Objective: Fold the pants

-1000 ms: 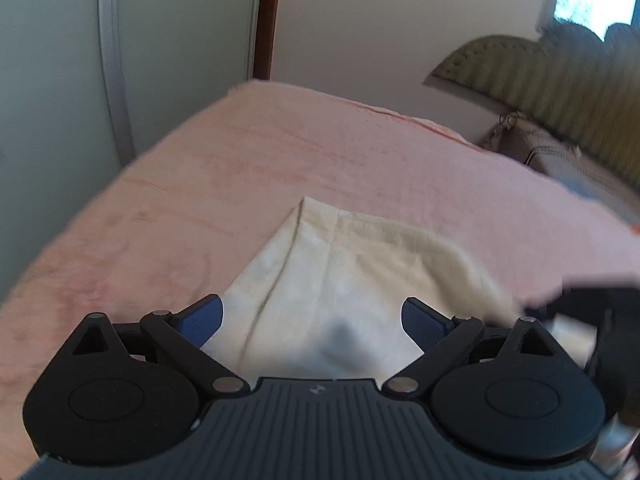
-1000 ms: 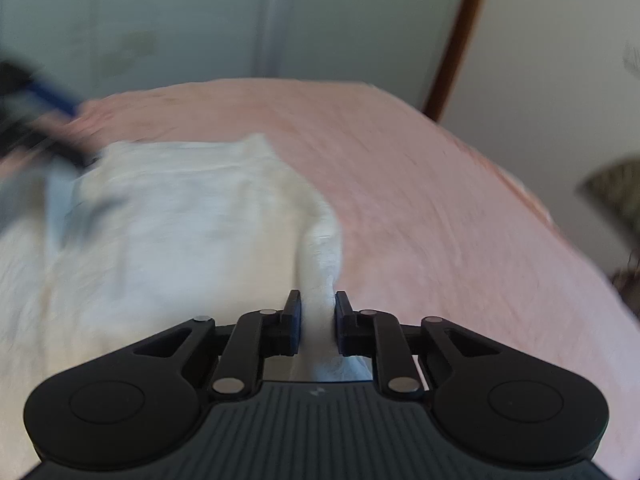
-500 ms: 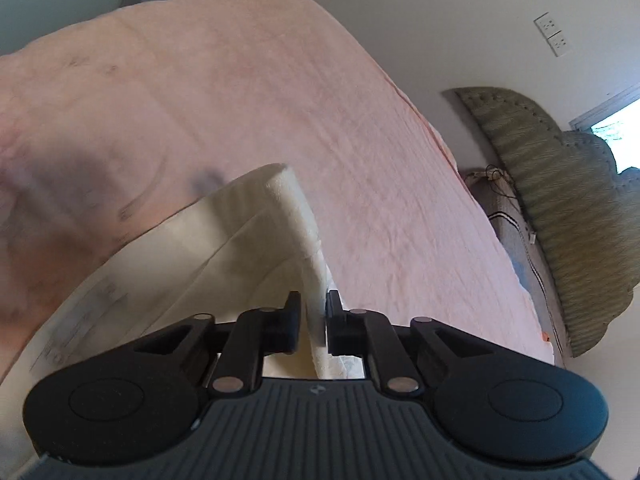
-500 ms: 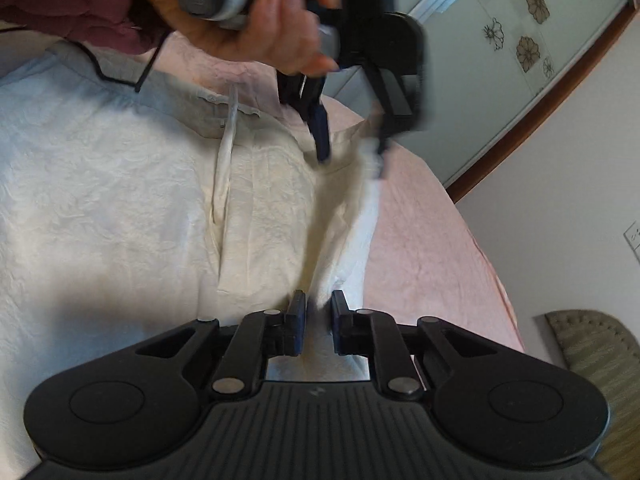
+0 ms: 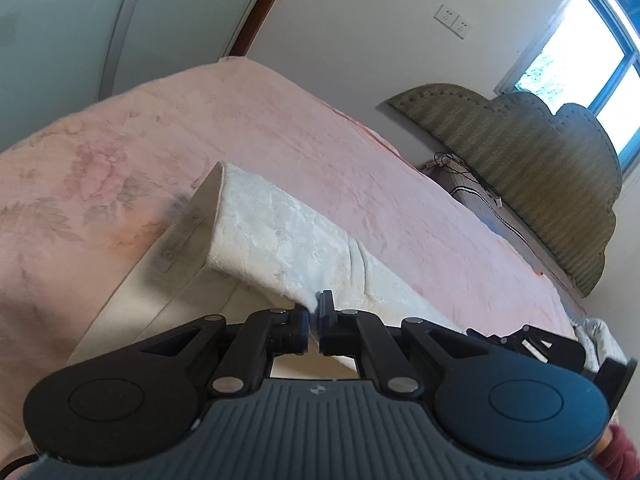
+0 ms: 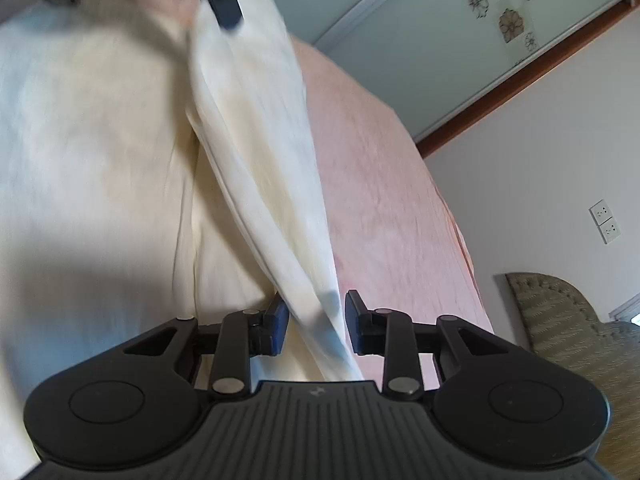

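Right wrist view: my right gripper (image 6: 316,322) jaws have just been parting, pants (image 6: 256,168) edge loose between them on the bed (image 6: 384,184); left gripper (image 5: 314,330) clamps the lifted fold, I judge a handover mid-fold

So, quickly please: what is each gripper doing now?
Left gripper: closed on the edge of the cream pants.
Right gripper: jaws have just been opening; pants fabric between them, not pinched.

Pink bedspread (image 5: 360,168); padded olive headboard (image 5: 532,168); bright window (image 5: 580,64); wall sockets (image 5: 454,20); flowered sliding door (image 6: 460,36).
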`<action>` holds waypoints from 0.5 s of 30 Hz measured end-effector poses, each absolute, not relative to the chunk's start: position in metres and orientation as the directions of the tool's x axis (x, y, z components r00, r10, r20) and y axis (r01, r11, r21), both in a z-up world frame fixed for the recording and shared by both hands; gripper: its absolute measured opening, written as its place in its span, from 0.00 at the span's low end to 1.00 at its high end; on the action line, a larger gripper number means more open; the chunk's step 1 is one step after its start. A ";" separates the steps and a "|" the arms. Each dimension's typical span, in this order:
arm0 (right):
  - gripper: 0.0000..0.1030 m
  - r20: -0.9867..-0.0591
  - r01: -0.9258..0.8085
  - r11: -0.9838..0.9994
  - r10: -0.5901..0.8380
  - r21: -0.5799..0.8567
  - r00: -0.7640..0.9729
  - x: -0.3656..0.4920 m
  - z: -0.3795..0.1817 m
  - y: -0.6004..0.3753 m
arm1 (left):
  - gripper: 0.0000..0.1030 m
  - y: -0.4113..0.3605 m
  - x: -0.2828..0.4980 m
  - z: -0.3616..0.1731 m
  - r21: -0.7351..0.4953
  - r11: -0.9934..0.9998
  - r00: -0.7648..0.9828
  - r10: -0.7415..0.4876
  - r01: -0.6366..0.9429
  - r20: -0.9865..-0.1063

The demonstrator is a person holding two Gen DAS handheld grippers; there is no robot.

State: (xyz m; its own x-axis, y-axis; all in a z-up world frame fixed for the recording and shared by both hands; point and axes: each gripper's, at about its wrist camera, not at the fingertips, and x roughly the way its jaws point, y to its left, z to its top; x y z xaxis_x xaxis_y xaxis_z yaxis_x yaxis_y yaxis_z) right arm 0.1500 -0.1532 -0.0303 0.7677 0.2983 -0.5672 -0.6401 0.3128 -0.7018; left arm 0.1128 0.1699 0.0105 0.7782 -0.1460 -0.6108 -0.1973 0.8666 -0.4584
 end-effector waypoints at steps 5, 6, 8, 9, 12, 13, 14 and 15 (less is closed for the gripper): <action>0.07 -0.548 -0.605 0.376 0.257 -0.702 0.796 0.106 -0.020 -0.153 | 0.04 0.182 0.085 0.010 -0.485 0.850 0.772 -0.164 -0.205 -0.614; 0.07 -0.542 -0.600 0.388 0.260 -0.699 0.799 0.093 -0.017 -0.153 | 0.04 0.185 0.078 0.011 -0.493 0.846 0.775 -0.170 -0.202 -0.609; 0.07 -0.545 -0.613 0.425 0.283 -0.666 0.789 0.063 -0.011 -0.155 | 0.06 0.192 0.063 0.012 -0.496 0.846 0.778 -0.175 -0.195 -0.603; 0.07 -0.550 -0.623 0.439 0.297 -0.647 0.780 0.048 -0.010 -0.155 | 0.06 0.193 0.056 0.012 -0.486 0.851 0.775 -0.167 -0.198 -0.609; 0.07 -0.572 -0.661 0.471 0.339 -0.584 0.747 0.007 -0.010 -0.156 | 0.06 0.193 0.036 0.006 -0.440 0.872 0.751 -0.139 -0.216 -0.645; 0.07 -0.574 -0.667 0.476 0.348 -0.573 0.741 -0.005 -0.013 -0.154 | 0.05 0.192 0.030 0.003 -0.420 0.880 0.743 -0.125 -0.223 -0.657; 0.07 -0.582 -0.678 0.482 0.357 -0.555 0.731 -0.013 -0.016 -0.153 | 0.05 0.191 0.024 0.000 -0.402 0.887 0.739 -0.112 -0.228 -0.665; 0.07 -0.585 -0.684 0.491 0.365 -0.540 0.724 -0.017 -0.020 -0.152 | 0.05 0.191 0.019 -0.002 -0.393 0.890 0.735 -0.104 -0.232 -0.670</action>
